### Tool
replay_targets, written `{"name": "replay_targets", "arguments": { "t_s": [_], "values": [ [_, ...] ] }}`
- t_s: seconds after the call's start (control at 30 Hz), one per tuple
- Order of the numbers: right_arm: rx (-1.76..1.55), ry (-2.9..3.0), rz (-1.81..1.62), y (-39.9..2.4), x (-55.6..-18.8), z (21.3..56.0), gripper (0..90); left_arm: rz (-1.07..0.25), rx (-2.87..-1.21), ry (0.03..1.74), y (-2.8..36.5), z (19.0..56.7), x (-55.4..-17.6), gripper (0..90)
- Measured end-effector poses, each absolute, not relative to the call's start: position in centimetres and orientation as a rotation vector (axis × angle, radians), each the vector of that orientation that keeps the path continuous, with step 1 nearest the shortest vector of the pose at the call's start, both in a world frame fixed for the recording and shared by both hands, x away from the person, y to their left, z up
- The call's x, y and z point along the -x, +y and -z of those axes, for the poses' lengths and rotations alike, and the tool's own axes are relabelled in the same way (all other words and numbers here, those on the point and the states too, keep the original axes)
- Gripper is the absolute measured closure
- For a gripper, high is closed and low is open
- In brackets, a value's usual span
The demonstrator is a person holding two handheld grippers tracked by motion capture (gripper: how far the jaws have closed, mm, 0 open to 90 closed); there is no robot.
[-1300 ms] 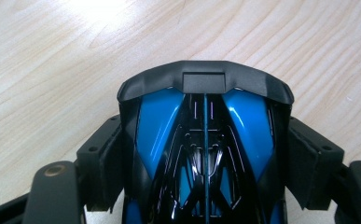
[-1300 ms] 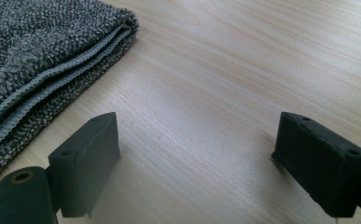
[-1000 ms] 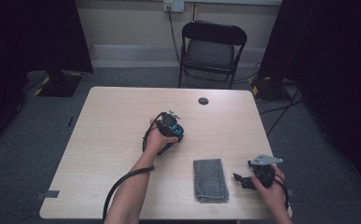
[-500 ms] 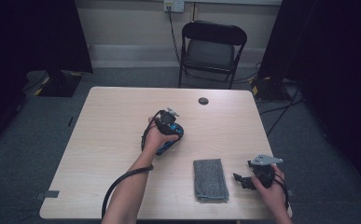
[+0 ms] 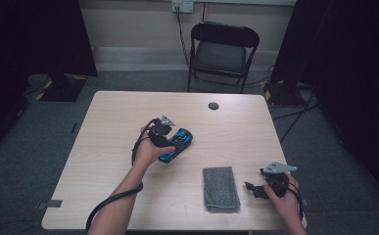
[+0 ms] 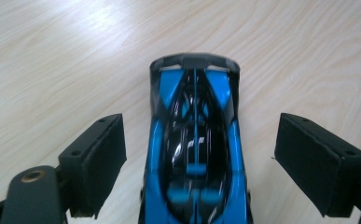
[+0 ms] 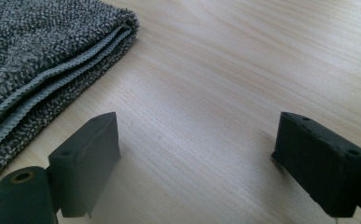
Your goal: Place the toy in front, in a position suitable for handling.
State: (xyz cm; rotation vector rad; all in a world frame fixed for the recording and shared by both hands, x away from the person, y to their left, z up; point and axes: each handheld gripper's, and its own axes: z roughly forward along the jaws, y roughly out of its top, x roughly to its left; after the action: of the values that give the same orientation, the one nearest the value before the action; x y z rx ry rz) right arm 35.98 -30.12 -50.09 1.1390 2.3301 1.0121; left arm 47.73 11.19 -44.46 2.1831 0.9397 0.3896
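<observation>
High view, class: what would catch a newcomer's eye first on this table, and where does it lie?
The shiny blue toy car near the table's middle stands out, lying between the open jaws of the left gripper, whose pads stand clear of its sides after just opening. Next comes the folded grey cloth near the front edge, with the right gripper open just beside it.

The toy car (image 6: pixel 194 149) is showing a glossy blue and black plastic shell that is catching bright reflections, while the table (image 6: pixel 66 60) beneath it is looking like smooth, pale wood-grain laminate with a soft sheen. The folded grey cloth (image 7: pixel 38 70) is looking rough and nubbly, with a woven terry texture and stitched edges. The pads (image 7: pixel 87 163) of the right gripper are appearing matt black and rubbery.
</observation>
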Motion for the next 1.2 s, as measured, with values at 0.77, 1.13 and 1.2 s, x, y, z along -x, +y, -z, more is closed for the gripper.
{"name": "replay_targets", "arguments": {
  "t_s": [0.77, 1.13, 1.2],
  "values": [
    [-1.141, 2.326, -1.009, -30.1, -36.0, 50.1, 13.0, -0.363, -2.186, 0.908, 14.2, 49.8, -45.6, 16.0],
    [-1.149, 2.319, -1.006, -30.0, -35.8, 50.1, 13.1, -0.388, -2.170, 0.882, 14.1, 50.2, -45.6, 14.9],
    [-1.149, 2.319, -1.006, -30.0, -35.8, 50.1, 13.1, -0.383, -2.169, 0.875, 14.1, 50.1, -45.6, 15.2]
  ]
}}
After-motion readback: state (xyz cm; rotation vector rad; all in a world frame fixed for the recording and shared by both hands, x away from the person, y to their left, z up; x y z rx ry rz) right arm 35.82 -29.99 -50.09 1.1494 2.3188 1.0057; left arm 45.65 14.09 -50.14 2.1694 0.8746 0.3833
